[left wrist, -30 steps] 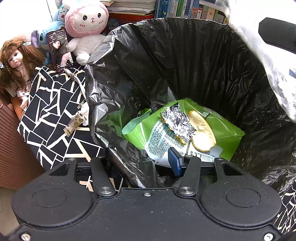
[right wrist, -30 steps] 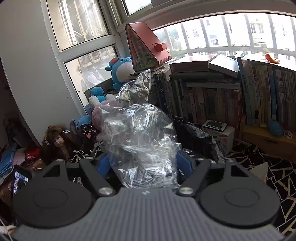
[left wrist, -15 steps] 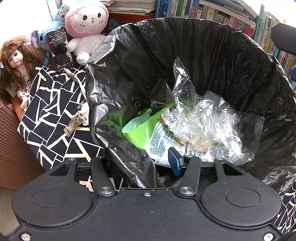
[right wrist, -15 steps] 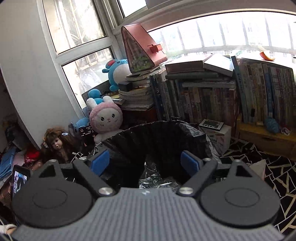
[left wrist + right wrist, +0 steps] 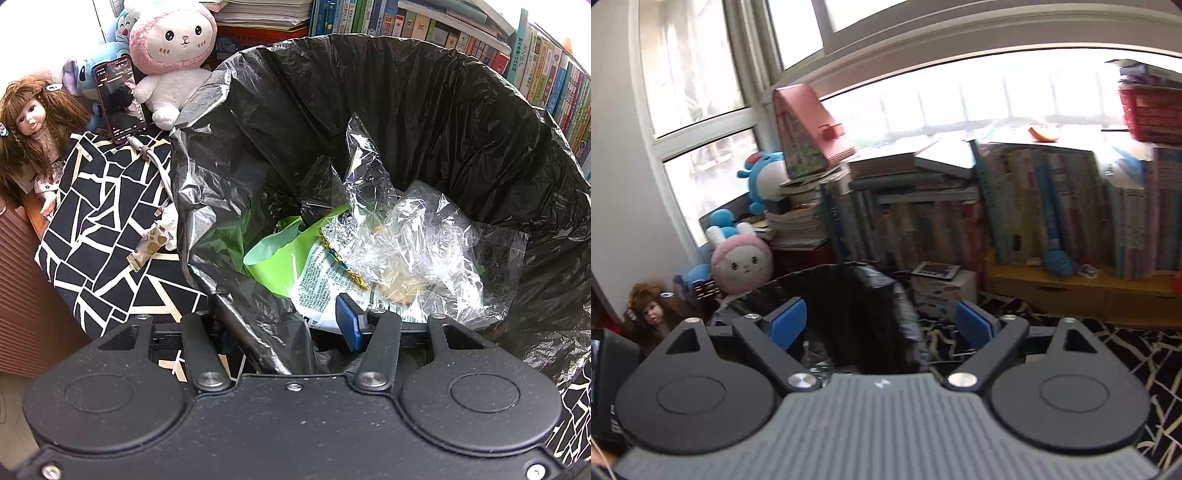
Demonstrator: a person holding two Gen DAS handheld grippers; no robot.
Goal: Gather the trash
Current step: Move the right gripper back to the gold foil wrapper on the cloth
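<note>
A bin lined with a black trash bag (image 5: 424,110) fills the left wrist view. Inside it a crumpled clear plastic bag (image 5: 417,251) lies on a green snack wrapper (image 5: 280,254). My left gripper (image 5: 282,323) is shut on the near rim of the trash bag, and the fold hides its left finger. In the right wrist view my right gripper (image 5: 881,323) hovers above and beside the bin (image 5: 849,295). Its jaws are opening wide, with nothing between the blue pads (image 5: 786,321).
A doll (image 5: 29,122), a pink plush rabbit (image 5: 173,40) and a phone (image 5: 120,98) stand left of the bin on a black-and-white patterned cloth (image 5: 96,229). Rows of books (image 5: 1034,206) line the wall under the windows. A white box (image 5: 942,291) sits behind the bin.
The clear plastic bag left my right gripper and dropped into the bin onto the green wrapper. The right gripper opened wider and swung sideways. The left gripper kept still.
</note>
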